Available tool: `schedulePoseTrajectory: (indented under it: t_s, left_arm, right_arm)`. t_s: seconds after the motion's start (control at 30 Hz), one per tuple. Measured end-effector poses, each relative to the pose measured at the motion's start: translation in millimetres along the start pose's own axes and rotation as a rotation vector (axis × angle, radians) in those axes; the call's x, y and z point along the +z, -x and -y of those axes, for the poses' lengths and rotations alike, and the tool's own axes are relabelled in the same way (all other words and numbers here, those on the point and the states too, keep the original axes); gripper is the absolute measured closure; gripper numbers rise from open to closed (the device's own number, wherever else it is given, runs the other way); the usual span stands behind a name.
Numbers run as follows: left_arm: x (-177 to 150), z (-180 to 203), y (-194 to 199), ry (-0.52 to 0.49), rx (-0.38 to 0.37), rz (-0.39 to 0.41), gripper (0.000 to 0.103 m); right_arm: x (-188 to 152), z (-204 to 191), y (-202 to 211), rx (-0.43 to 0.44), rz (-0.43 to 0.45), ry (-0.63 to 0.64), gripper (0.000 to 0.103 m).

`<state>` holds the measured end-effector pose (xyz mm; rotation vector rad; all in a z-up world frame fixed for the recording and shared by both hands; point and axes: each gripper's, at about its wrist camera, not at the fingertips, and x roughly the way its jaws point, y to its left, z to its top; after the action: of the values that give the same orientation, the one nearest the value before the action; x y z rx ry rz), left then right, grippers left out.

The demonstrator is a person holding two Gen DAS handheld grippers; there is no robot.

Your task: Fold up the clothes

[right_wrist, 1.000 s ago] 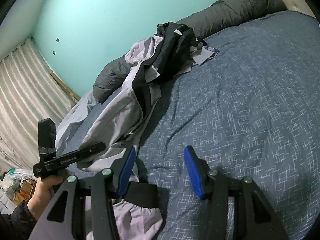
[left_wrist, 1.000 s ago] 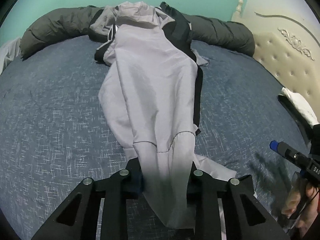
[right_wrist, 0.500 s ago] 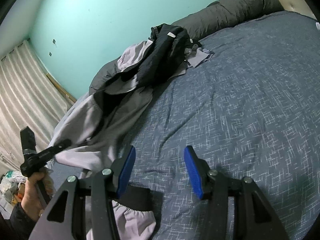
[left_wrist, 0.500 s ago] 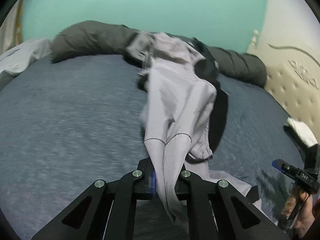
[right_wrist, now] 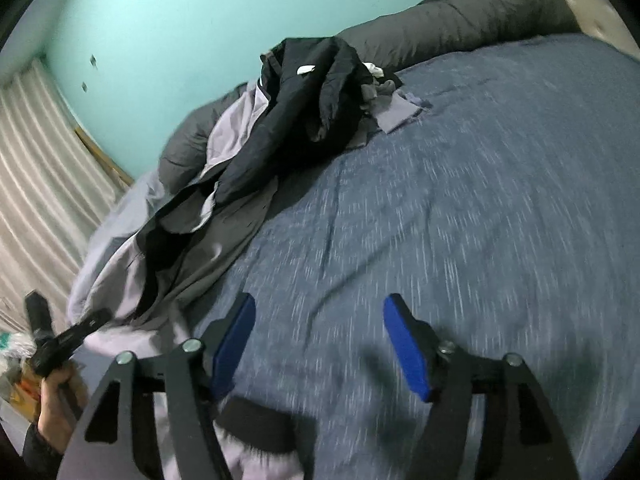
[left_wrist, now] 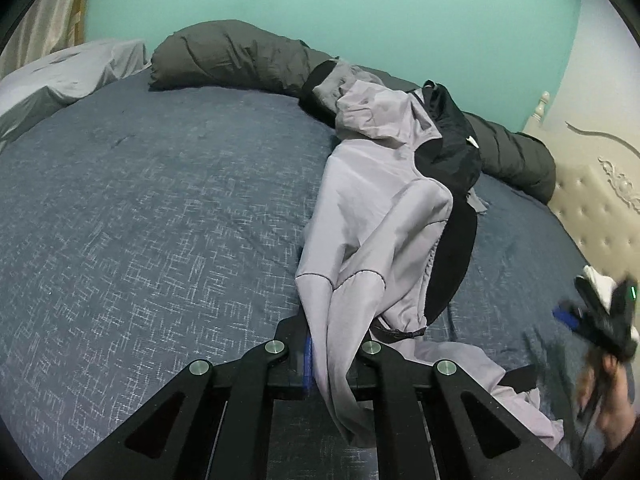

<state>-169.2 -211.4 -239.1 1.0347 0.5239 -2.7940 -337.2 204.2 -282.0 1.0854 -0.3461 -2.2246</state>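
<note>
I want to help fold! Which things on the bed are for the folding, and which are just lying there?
For the folding:
- grey and black jacket, pinched in the shut left gripper
- right gripper, opening over bare bedspread

Just lying there:
- dark rolled quilt
- blue bedspread
- pale sheet
- headboard

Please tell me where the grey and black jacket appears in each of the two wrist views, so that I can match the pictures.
Left wrist view: the grey and black jacket runs down the middle, from the dark grey bolster to the left gripper, which is shut on its hem.
Right wrist view: the jacket lies left of centre, from the top toward the lower left.
Shared landmark: the bolster against the turquoise wall.
</note>
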Motion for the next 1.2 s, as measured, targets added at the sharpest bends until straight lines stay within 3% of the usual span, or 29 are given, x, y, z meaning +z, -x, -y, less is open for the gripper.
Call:
schedulePoseTrajectory:
  t_s: [0.2,0.33,0.7,0.77,0.83,0.87,0.9,1.07,1.2]
  left_arm:
    - [4,-5,-3,0.017,-0.021,-0.002,0.095]
    - [6,-9,-4,0.028,-0.026,-0.005,0.095]
    - [10,-14,-12,0.053,-0.035,-0.015,0.095]
    - [10,-14,-13,0.052,-0.034,-0.016,0.095]
    - [11,-14,-13,0.052,-0.032,-0.017,0.095]
    - [12,-14,-13,0.052,-0.034,-0.017,0.095]
    - [12,-14,-13,0.048,-0.032,-0.015,0.095]
    - [15,-15,-10,0.051,-0.035,-0.008,0.095]
    - [18,-16,-4,0.067,-0.046,0.008,0.095]
  right_arm:
    - [84,-13,-66,0.035,-0.058,-0.012,0.032]
    - [127,-28,-105,0.018,-0.052,-0.003,0.032]
    - [171,-45,-188,0.042,-0.076,-0.019,0.032]
    - [172,-50,-197,0.049,-0.085,0.008,0.04]
    - [171,-56,-204,0.049,-0.09,0.044,0.079]
    - [170,-59,-205,0.042,-0.092,0.067,0.083]
    - [169,-62,-204,0.037,-0.09,0.082,0.096]
    - [164,-73,-172,0.031,-0.04,0.146,0.1]
    - [160,-81,-116,0.046,-0.002,0.194,0.101]
